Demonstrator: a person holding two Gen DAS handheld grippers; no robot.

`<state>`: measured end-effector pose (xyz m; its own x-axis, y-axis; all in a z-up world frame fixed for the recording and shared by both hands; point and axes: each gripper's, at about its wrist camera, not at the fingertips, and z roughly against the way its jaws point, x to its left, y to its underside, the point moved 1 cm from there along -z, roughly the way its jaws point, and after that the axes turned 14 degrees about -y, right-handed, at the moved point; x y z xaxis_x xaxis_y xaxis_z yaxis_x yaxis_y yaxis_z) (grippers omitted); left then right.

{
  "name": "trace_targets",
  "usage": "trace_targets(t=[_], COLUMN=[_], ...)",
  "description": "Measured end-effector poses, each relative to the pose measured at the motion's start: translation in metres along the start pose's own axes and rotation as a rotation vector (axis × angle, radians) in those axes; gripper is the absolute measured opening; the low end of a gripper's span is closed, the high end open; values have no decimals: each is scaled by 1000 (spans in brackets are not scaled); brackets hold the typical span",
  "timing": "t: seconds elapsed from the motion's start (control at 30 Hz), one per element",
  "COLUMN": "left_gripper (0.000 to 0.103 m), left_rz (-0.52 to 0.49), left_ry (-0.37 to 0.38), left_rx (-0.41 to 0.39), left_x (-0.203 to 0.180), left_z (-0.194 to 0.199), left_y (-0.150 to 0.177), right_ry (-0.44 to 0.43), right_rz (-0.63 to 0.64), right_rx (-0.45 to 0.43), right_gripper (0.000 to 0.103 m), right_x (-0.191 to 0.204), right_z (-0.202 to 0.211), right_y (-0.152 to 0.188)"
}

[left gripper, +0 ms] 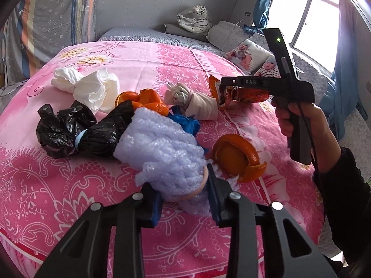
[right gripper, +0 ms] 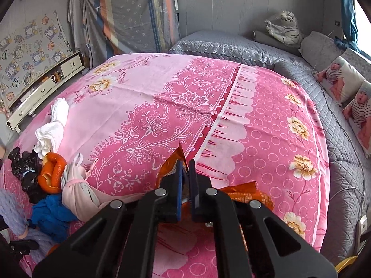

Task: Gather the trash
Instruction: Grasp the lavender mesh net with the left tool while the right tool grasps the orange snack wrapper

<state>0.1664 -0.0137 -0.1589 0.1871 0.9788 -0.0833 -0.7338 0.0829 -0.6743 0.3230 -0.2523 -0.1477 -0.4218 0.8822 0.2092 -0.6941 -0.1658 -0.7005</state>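
Note:
Trash lies on a pink floral sheet (left gripper: 58, 199). My left gripper (left gripper: 185, 199) is shut on a lavender foam-net bundle (left gripper: 160, 148) tied with a beige band. My right gripper (right gripper: 184, 185), also in the left wrist view (left gripper: 222, 85), is shut on an orange snack wrapper (right gripper: 174, 164), which shows in the left wrist view (left gripper: 241, 95). An orange peel (left gripper: 238, 155) lies right of the bundle. A black bag (left gripper: 74, 132), white tissue (left gripper: 92, 88), more peel (left gripper: 143, 99), a blue bag (left gripper: 185, 122) and a beige cloth bundle (left gripper: 197, 102) lie behind.
A grey quilted bed (right gripper: 324, 102) with baby-print pillows (right gripper: 340, 81) and a wrapped plush tiger (right gripper: 285, 27) lies to the right. A low white cabinet (right gripper: 44, 90) stands at the left. A window (left gripper: 310, 11) is at the far right.

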Motion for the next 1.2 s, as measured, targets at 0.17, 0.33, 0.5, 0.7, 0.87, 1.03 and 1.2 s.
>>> trace_targets(t=[0.17,0.33,0.5,0.7,0.87,1.03,1.2], left_gripper=[30,30,30,30,30,30,30], left_rz=[24,81,108,126,133,145,155], left_ry=[3,-1,-31,-48,-48,-51,-52], left_rx=[-26,-69,-149,-192,-202,-214,-220], left_x=[8,23,33,37,34,37,39], left_z=[16,36,64,80,84,89,91], left_y=[7,11,10,8,10,10,10], right_ry=[-20,-56,-87,-110,-113,-111,-107], right_rz=[-25,-45,-42,-13,8,9,7], right_rx=[-22,-50,-98,-146,-164,-176,-184], right_gripper=[2,2,2,2,2,2,2], right_x=[0,2,12,30,40,43,44], right_z=[14,32,58,84,96,103,109], right_y=[0,0,-3,-5,-5,-5,-3])
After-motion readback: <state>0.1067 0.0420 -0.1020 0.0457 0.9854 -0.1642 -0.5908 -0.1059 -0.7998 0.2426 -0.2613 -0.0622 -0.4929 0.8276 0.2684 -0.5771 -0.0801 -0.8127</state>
